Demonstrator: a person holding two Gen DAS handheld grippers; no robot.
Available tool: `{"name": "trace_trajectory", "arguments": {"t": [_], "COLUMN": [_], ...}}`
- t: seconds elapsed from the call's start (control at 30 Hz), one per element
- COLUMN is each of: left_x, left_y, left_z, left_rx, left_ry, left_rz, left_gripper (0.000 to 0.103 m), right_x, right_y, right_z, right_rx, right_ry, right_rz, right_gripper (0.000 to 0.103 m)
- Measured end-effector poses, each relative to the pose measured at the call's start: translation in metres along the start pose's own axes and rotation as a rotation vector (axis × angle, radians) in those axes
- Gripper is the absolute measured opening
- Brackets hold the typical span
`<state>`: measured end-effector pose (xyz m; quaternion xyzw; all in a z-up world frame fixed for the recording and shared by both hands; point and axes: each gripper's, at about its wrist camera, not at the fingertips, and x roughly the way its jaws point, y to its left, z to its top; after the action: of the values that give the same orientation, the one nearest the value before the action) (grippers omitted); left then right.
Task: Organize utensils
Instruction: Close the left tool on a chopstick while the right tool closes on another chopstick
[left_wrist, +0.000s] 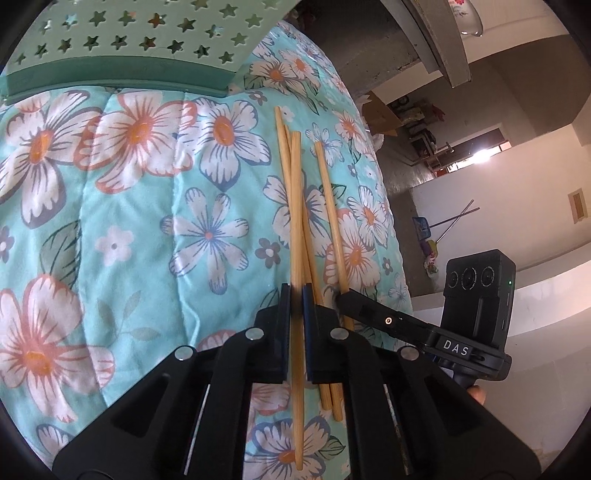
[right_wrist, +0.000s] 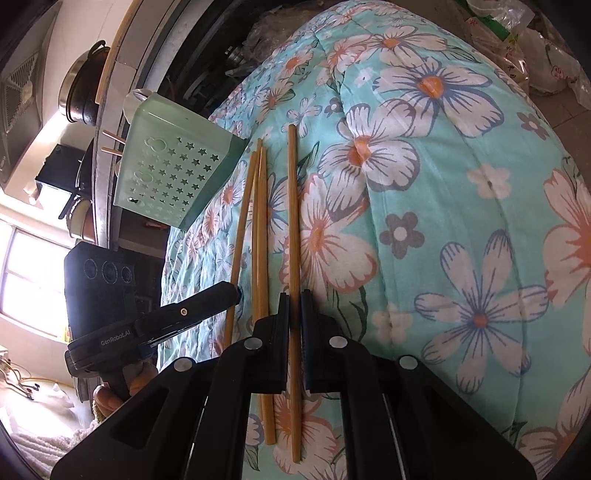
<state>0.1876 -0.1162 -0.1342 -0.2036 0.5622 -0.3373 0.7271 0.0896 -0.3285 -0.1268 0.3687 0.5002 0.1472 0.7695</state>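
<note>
My left gripper (left_wrist: 296, 295) is closed on one bamboo chopstick (left_wrist: 296, 229); the two pads press its sides and almost no gap remains. This chopstick runs from 12 o'clock in the left wrist view down toward 6 o'clock, passing between my fingers. Two more chopsticks (left_wrist: 314, 258) lie crossed under it, touching it, a little toward 1 o'clock.

My right gripper (right_wrist: 294, 299) is closed as well, on a separate chopstick (right_wrist: 293, 206) that points toward 12 o'clock in the right wrist view. In the left view this same stick lies at 2 o'clock from my left fingertips, and the right gripper's black tip (left_wrist: 360, 304) sits on its lower part. In the right view my left gripper's tip (right_wrist: 221, 293) is at 9 o'clock from the right fingertips, clamped on the leftmost stick (right_wrist: 242, 221). The two sticks between them (right_wrist: 260, 229) lie side by side, touching one another.

All four chopsticks rest on a quilted blanket (left_wrist: 147, 229), turquoise with large white and orange flowers. The green utensil holder (left_wrist: 122, 40) with star-shaped holes lies on this blanket at 11 o'clock from my left gripper, well apart from the chopsticks; in the right view it is at 10 o'clock (right_wrist: 166, 173), and two stick ends (right_wrist: 112, 144) project from its far end.
</note>
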Motion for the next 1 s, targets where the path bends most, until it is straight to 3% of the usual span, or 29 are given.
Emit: {"name": "trace_trajectory", "arguments": {"t": [0.3, 0.5, 0.6, 0.67, 1.0], "left_x": [-0.049, -0.064, -0.068, -0.069, -0.045], "left_y": [0.03, 0.038, 0.036, 0.031, 0.01], "left_z": [-0.022, -0.028, -0.021, -0.013, 0.037], "left_rx": [-0.064, -0.036, -0.001, 0.027, 0.206], "left_ry": [-0.065, -0.067, -0.07, -0.076, -0.035], "left_rz": [0.094, 0.182, 0.209, 0.224, 0.377], "left_gripper": [0.006, 0.007, 0.02, 0.023, 0.03], "right_x": [-0.003, -0.003, -0.002, -0.003, 0.01], "right_y": [0.013, 0.026, 0.033, 0.037, 0.048], "right_z": [-0.007, -0.009, -0.003, 0.004, 0.053], "right_rx": [-0.028, -0.098, -0.132, -0.147, -0.224], "right_ry": [0.045, 0.079, 0.075, 0.061, 0.025], "right_rz": [-0.066, -0.138, -0.176, -0.192, -0.25], "right_gripper": [0.006, 0.007, 0.009, 0.017, 0.018]}}
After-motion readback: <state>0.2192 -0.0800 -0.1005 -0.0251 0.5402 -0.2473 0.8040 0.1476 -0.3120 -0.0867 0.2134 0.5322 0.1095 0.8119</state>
